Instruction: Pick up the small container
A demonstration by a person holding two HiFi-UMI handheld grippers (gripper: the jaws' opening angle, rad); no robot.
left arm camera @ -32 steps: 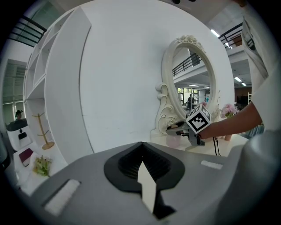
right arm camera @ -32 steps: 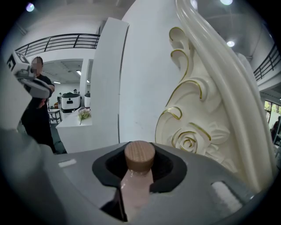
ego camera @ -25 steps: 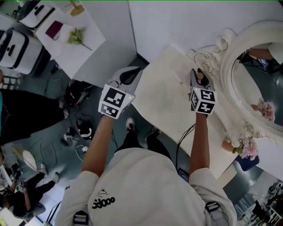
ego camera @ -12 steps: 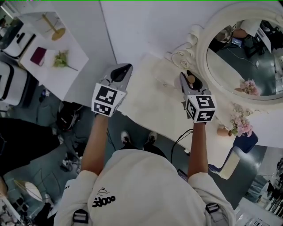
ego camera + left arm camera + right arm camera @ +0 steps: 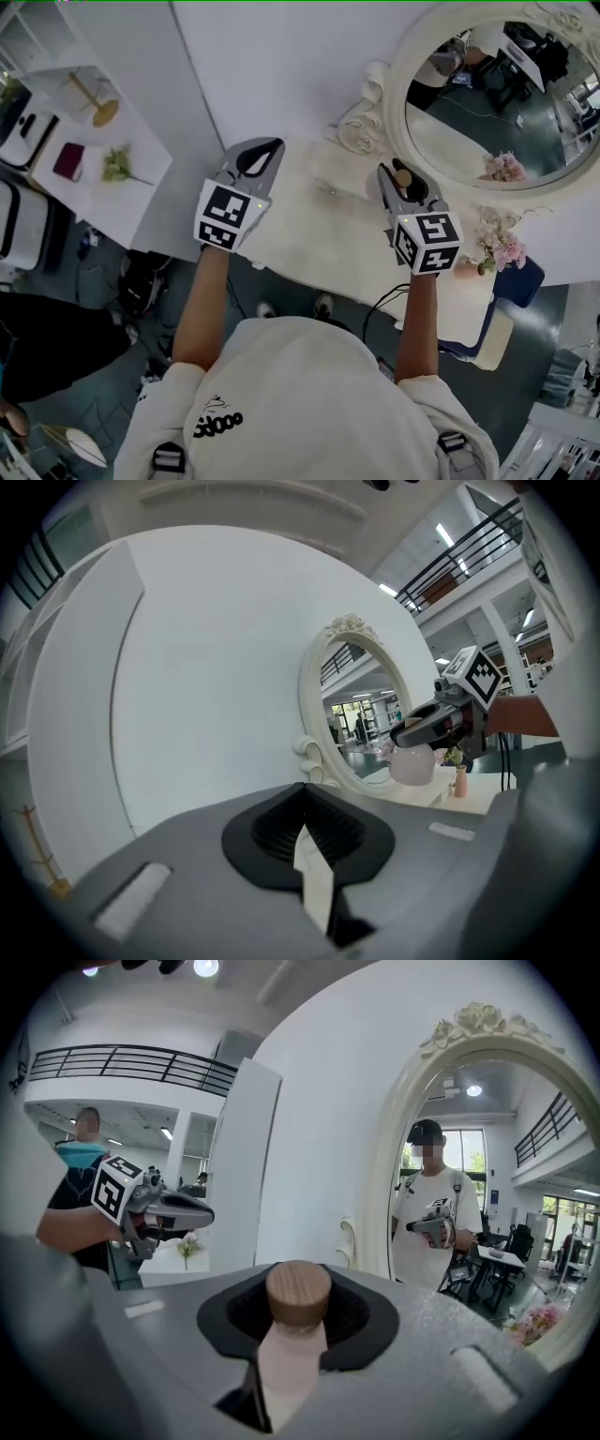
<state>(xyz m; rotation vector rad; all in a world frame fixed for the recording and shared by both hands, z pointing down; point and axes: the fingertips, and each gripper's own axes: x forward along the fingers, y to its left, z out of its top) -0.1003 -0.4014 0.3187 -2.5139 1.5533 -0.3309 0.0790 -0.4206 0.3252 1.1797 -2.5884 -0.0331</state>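
The small container point(image 5: 296, 1290) is a pale pink jar with a round wooden stopper. My right gripper point(image 5: 400, 169) is shut on its body and holds it upright in the air above the white dressing table point(image 5: 309, 225). From the left gripper view the jar point(image 5: 412, 764) hangs under the right gripper's jaws in front of the mirror. My left gripper point(image 5: 265, 150) hovers over the table's left end, its jaws closed together with nothing between them. In the right gripper view the left gripper point(image 5: 187, 1213) shows off to the left.
An ornate oval mirror point(image 5: 487, 103) in a white frame stands at the back of the table. A small vase point(image 5: 466, 270) and pink flowers point(image 5: 502, 248) sit at the table's right end. A second white table point(image 5: 84, 150) with small items stands far left.
Both grippers have risen, the right one carrying the jar up off the table. The head view has swung toward the mirror, which now fills more of the upper right.
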